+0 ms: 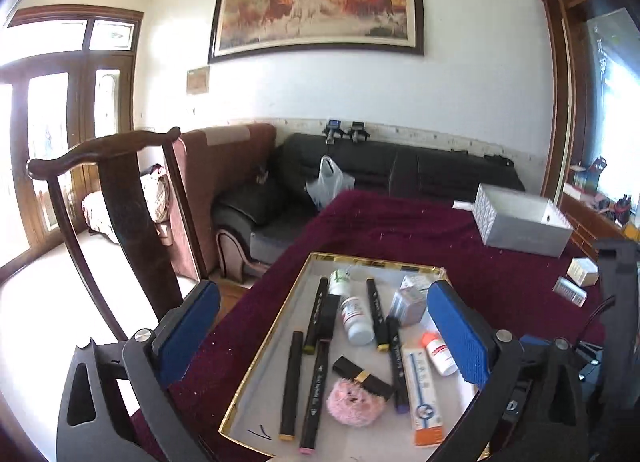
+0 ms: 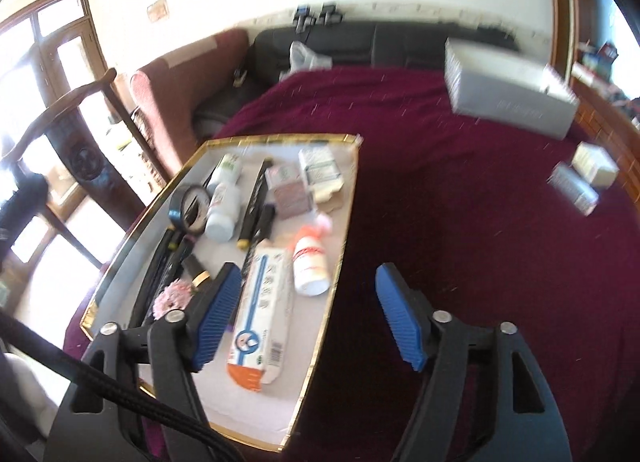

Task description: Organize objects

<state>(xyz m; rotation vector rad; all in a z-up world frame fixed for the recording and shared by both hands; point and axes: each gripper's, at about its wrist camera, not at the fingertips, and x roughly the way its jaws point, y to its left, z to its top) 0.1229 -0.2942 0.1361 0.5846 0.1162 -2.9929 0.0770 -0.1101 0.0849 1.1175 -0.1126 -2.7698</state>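
Note:
A gold-rimmed tray (image 1: 264, 346) (image 2: 340, 262) lies on the maroon table. It holds several black markers (image 1: 291, 382), white pill bottles (image 1: 355, 319) (image 2: 310, 264), a toothpaste box (image 1: 424, 398) (image 2: 260, 314), a pink fluffy toy (image 1: 354, 402), a black tape roll (image 2: 191, 208) and small boxes (image 2: 320, 170). My left gripper (image 1: 324, 326) is open and empty, hovering above the tray. My right gripper (image 2: 308, 314) is open and empty over the tray's near right edge.
A grey box (image 1: 520, 222) (image 2: 508, 98) stands at the table's far right. Two small boxes (image 1: 576, 280) (image 2: 584, 178) lie on the cloth near the right edge. A dark wooden chair (image 1: 120, 214) stands left of the table. A black sofa (image 1: 400, 166) sits behind.

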